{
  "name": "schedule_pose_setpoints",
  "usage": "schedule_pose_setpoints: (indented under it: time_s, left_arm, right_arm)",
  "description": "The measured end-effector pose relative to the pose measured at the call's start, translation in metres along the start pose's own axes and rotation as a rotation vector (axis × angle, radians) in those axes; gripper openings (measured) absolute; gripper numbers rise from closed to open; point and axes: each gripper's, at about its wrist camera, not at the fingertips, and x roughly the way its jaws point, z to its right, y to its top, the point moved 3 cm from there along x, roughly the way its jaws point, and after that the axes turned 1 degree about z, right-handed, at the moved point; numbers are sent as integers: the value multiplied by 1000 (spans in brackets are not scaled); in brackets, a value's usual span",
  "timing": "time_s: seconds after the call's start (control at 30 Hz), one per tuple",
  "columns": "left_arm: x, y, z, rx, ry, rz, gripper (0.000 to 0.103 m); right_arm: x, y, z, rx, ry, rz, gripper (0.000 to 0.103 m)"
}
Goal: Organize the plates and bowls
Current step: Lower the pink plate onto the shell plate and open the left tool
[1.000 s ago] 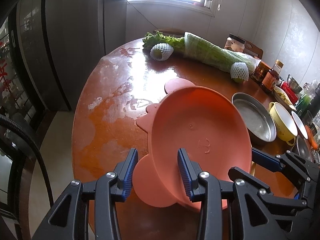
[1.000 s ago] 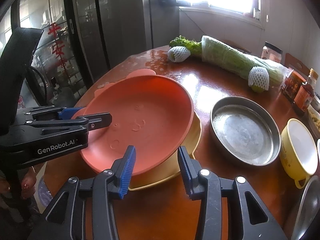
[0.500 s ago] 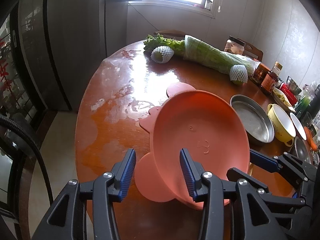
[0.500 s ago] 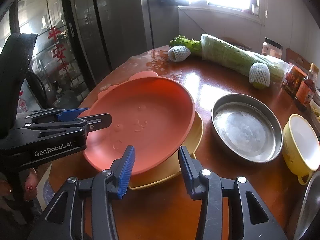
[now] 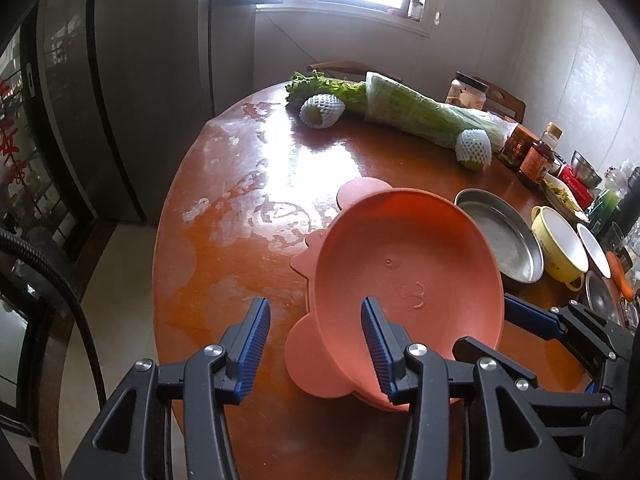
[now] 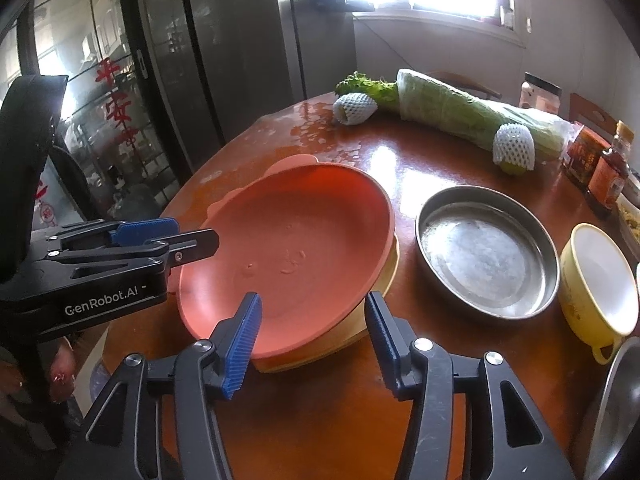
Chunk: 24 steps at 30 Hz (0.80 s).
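Orange plate (image 6: 296,248) stacked on yellow plate (image 6: 390,268) near table's (image 6: 400,400) left edge, ears pointed toward far edge. Left gripper (image 5: 314,342) and right gripper (image 6: 312,330) both opening, plate rim between pads, ungripped.

The table (image 5: 256,184) looks like wood with a glossy brown varnish; in some places the shine is broken by pale, dull patches. The orange plate (image 6: 304,248) appears to be matt plastic, smooth, with small raised marks in the middle. Under it lies a yellow plate (image 6: 390,268), also matt plastic as it looks. The round pan (image 6: 486,250) is metal, dull grey and scratched inside, with a brighter rim. The yellow bowl (image 6: 588,300) has a glossy, enamel-like surface, white inside. The two fruits (image 5: 322,110) wear white foam nets with a rough mesh. The long vegetable (image 5: 424,114) is wrapped in thin clear plastic film. The pads (image 6: 242,338) of the right gripper (image 6: 310,340) are blue ribbed rubber or plastic on smooth black plastic arms.
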Motion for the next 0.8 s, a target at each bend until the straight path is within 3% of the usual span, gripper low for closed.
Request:
schedule_pose_setpoints:
  time_s: [0.1,0.53,0.8]
  left_arm:
    - [-1,0,2,2,0,1,47]
    - [-19,6,25,24,-30,30,48]
    - [-26,15,56,57,-73,44,54]
  right_arm:
    - [-1,-1,0,-12,-24,-5,61]
    - [-21,-1,15,14,-24,25,61]
    - [-43,1,39,42,-45,58,61]
